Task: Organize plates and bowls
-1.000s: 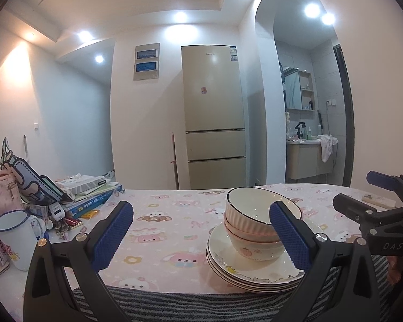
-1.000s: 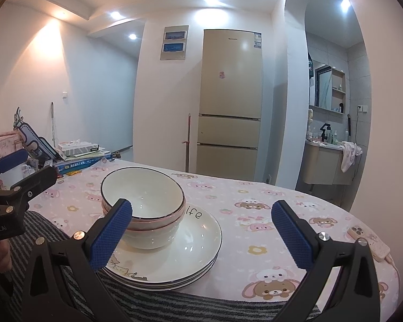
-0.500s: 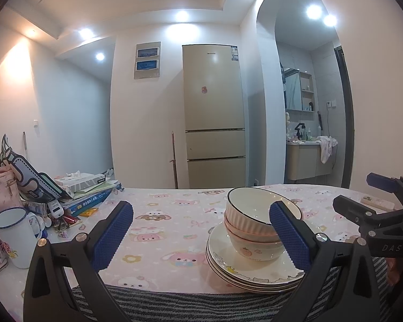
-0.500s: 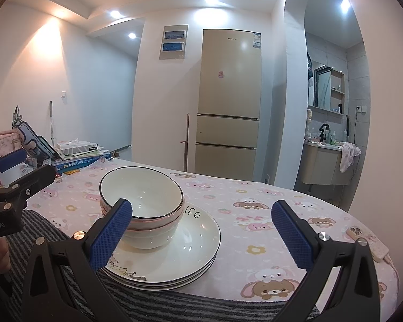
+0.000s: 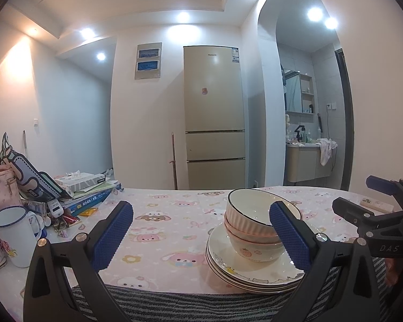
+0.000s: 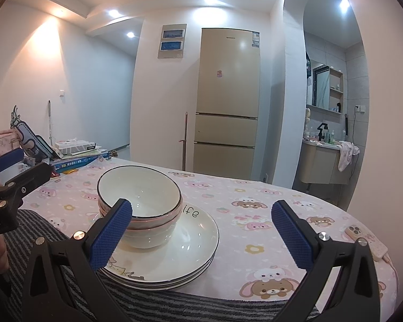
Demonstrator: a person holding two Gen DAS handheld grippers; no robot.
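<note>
From your left wrist view, your left gripper (image 5: 200, 226) is spread wide and holds nothing, its blue pads hanging above the near edge of the counter (image 5: 161, 209). The stack of bowls (image 5: 251, 228) sits nested on a stack of plates (image 5: 244, 273) at the right of this view, close to the counter's near edge; the right pad partly covers the bowls from this angle, and you cannot tell whether it touches them. Your right gripper (image 5: 362, 196) shows at the far right, its fingers apart. A white mug (image 5: 12, 234) stands at the left, near a pile of books (image 5: 86, 196), well apart from the dishes.

From your right wrist view, your right gripper (image 6: 201, 226) is also spread and empty. The bowls (image 6: 139, 201) and plates (image 6: 180, 247) lie left of centre; the left pad overlaps the top bowl's near rim. A phone (image 6: 365, 241) rests at the counter's right edge. A tall fridge (image 6: 228, 99) stands against the far wall.
</note>
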